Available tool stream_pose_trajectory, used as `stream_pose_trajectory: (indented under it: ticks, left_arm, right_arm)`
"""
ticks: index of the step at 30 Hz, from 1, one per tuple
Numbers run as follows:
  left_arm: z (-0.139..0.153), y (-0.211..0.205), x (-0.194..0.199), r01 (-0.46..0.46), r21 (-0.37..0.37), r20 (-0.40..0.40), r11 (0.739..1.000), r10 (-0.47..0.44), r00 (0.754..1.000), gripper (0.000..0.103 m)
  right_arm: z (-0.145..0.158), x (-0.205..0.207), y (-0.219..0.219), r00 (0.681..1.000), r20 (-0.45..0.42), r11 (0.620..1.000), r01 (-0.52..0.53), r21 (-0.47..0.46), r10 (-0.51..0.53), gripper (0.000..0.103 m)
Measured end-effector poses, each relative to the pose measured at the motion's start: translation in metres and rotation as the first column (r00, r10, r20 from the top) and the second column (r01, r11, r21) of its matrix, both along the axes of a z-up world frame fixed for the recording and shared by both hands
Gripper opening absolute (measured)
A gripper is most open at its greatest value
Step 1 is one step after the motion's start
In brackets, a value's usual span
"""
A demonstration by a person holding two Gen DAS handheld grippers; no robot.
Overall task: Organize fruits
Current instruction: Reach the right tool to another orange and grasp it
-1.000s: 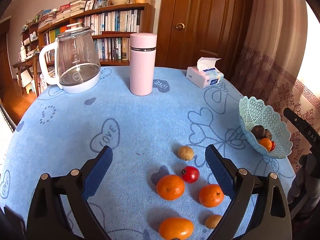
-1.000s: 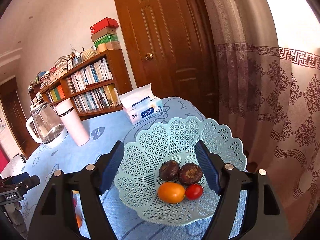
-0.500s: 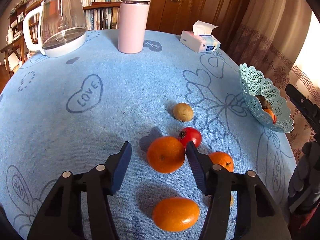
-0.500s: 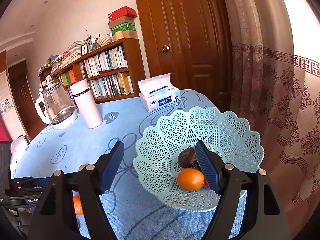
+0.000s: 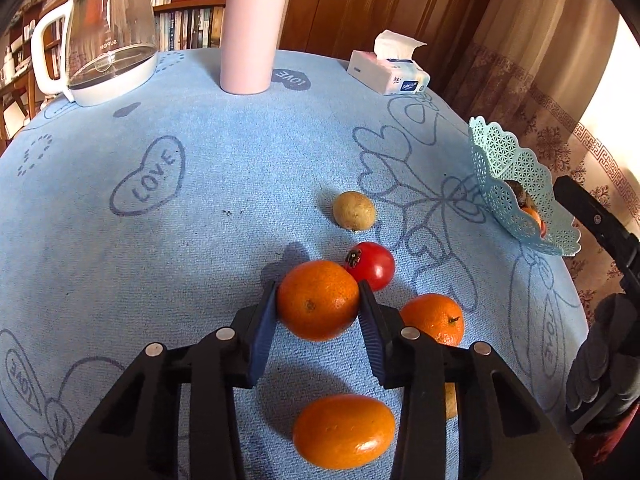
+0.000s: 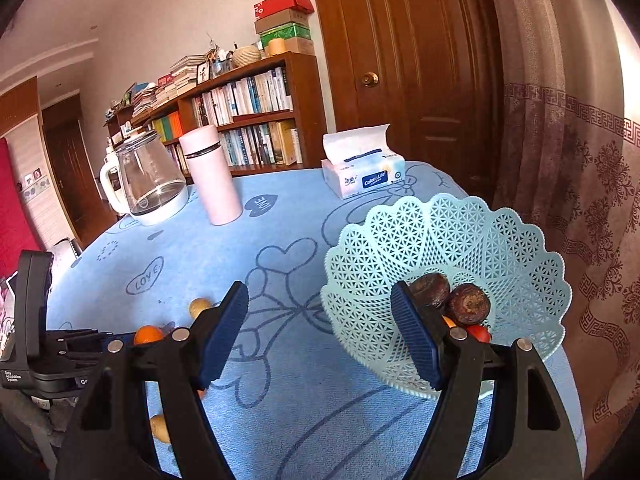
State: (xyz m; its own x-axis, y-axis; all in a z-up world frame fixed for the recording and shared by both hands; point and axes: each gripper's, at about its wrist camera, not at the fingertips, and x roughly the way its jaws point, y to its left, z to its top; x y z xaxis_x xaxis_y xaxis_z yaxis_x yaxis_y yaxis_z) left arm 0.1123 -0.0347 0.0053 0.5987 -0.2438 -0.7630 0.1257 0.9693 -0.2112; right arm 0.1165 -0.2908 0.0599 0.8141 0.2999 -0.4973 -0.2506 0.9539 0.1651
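My left gripper (image 5: 318, 300) is shut on an orange (image 5: 318, 300) resting on the blue tablecloth. A red tomato (image 5: 372, 264) touches it behind. Another orange (image 5: 434, 318), an oval orange fruit (image 5: 344, 430) and a tan fruit (image 5: 354, 210) lie around. The pale green lattice basket (image 5: 508, 176) stands at the right edge; in the right wrist view (image 6: 460, 240) it holds two dark brown fruits (image 6: 468, 304), a tomato and an orange, partly hidden. My right gripper (image 6: 320, 330) is open and empty, near the basket's front left.
A glass kettle (image 5: 108, 36), a pink flask (image 5: 252, 28) and a tissue pack (image 5: 388, 72) stand at the table's far side. A bookshelf (image 6: 240, 108), a wooden door and a curtain lie beyond. The table edge drops off just right of the basket.
My left gripper has lowered onto the fruit and closed around the orange. My right gripper has pulled back and to the left from over the basket, staying open.
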Motion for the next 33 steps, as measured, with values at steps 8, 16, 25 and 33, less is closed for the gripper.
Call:
stream_pose_trajectory:
  ticks: [8, 16, 25, 33]
  left_arm:
    - [0.008, 0.009, -0.004, -0.088, 0.06, 0.063, 0.994, 0.084, 0.994, 0.039]
    - [0.021, 0.016, -0.013, -0.162, 0.107, 0.155, 0.981, 0.145, 0.977, 0.039]
    - [0.025, 0.02, -0.017, -0.182, 0.104, 0.178, 0.978, 0.162, 0.971, 0.039]
    - [0.025, 0.017, -0.018, -0.174, 0.102, 0.182, 0.979, 0.154, 0.971, 0.039]
  right_arm:
    - [-0.011, -0.008, 0.031, 0.983, -0.096, 0.988, -0.154, 0.031, 0.156, 0.075]
    - [-0.032, -0.014, 0.079, 0.931, -0.223, 0.954, -0.3, -0.01, 0.29, 0.075]
    - [-0.051, -0.009, 0.103, 0.889, -0.312, 0.928, -0.368, -0.051, 0.335, 0.058]
    - [-0.059, -0.003, 0.112, 0.875, -0.352, 0.923, -0.378, -0.07, 0.332, 0.045]
